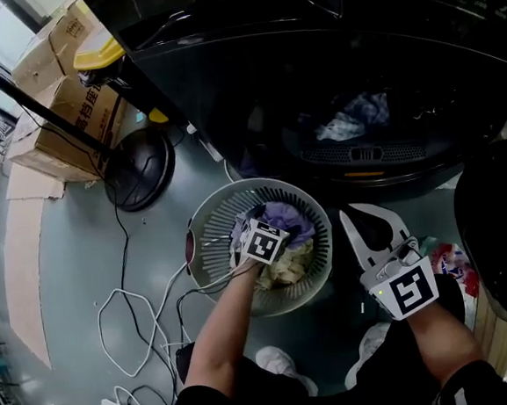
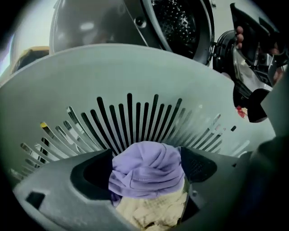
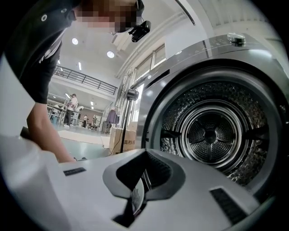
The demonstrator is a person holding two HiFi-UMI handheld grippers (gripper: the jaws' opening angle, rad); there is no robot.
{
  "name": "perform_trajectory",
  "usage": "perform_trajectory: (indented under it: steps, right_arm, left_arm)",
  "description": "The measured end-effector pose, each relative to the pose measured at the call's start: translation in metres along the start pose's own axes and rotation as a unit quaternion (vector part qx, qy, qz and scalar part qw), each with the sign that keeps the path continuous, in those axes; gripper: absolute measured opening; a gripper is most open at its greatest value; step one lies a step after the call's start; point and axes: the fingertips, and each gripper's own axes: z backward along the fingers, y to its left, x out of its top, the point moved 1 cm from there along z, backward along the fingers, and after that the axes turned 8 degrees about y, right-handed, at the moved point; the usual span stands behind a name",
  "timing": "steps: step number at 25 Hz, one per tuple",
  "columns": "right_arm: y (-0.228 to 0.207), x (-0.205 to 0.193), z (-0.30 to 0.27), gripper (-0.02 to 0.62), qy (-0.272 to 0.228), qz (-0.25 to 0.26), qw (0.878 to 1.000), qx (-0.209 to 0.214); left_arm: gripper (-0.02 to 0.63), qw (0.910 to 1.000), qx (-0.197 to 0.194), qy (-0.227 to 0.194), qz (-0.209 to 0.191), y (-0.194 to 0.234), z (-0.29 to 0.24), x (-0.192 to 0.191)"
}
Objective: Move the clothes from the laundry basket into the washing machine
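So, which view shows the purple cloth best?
The left gripper view: the purple cloth sits close and unblocked, at lower centre. The head view shows it small, partly behind the left gripper. The right gripper view misses it.

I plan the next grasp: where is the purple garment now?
The purple garment tops the pile in the laundry basket, centre of the head view, between the open jaws of the left hand-held gripper, above a cream cloth.
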Motion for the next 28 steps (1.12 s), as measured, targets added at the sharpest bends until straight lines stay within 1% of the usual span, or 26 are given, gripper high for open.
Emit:
perform_trajectory:
  steps: [5, 8, 10, 13, 16, 19, 20, 21, 22, 24, 27, 28]
  right_arm:
    - [0.008, 0.000, 0.003, 0.008, 0.000, 0.005, 1.000, 0.010]
    - [0.015, 0.002, 0.004, 0.008, -0.002, -0.011, 1.000, 0.010]
    - [0.019, 0.002, 0.009, 0.008, 0.003, -0.009, 1.000, 0.013]
    - [0.025, -0.004, 0.013, 0.008, 0.014, 0.004, 1.000, 0.021]
    - [0.027, -0.007, 0.013, 0.008, 0.018, 0.002, 1.000, 0.021]
    - [0.026, -0.007, 0.014, 0.008, 0.020, 0.002, 1.000, 0.020]
    - [0.024, -0.007, 0.014, 0.008, 0.020, 0.003, 1.000, 0.020]
    - [0.023, -0.007, 0.014, 0.008, 0.020, 0.004, 1.000, 0.020]
    - [0.022, -0.007, 0.013, 0.008, 0.019, 0.004, 1.000, 0.020]
    - [0.022, -0.009, 0.012, 0.008, 0.020, 0.003, 1.000, 0.021]
    - [0.023, -0.013, 0.012, 0.008, 0.025, 0.007, 0.999, 0.027]
    - [0.022, -0.014, 0.011, 0.008, 0.026, 0.011, 0.999, 0.029]
  left_arm:
    - [0.439, 0.9994, -0.002, 0.032, 0.008, 0.012, -0.036, -0.007]
    - [0.439, 0.9972, -0.028, 0.065, 0.024, 0.011, -0.062, -0.017]
    - [0.439, 0.9955, -0.040, 0.078, 0.035, 0.005, -0.076, -0.021]
    - [0.439, 0.9937, -0.050, 0.089, 0.047, 0.000, -0.087, -0.028]
    - [0.437, 0.9916, -0.056, 0.104, 0.051, -0.002, -0.099, -0.044]
    - [0.435, 0.9894, -0.064, 0.122, 0.047, -0.009, -0.104, -0.052]
    - [0.424, 0.9889, -0.065, 0.126, 0.045, -0.010, -0.103, -0.051]
    - [0.408, 0.9885, -0.065, 0.130, 0.044, -0.010, -0.101, -0.050]
    - [0.372, 0.9885, -0.060, 0.132, 0.042, -0.008, -0.099, -0.049]
    - [0.268, 0.9895, -0.039, 0.135, 0.035, 0.000, -0.095, -0.050]
    - [0.147, 0.9931, -0.003, 0.116, 0.014, 0.010, -0.087, -0.042]
    - [0.115, 0.9941, 0.007, 0.108, 0.011, 0.014, -0.079, -0.038]
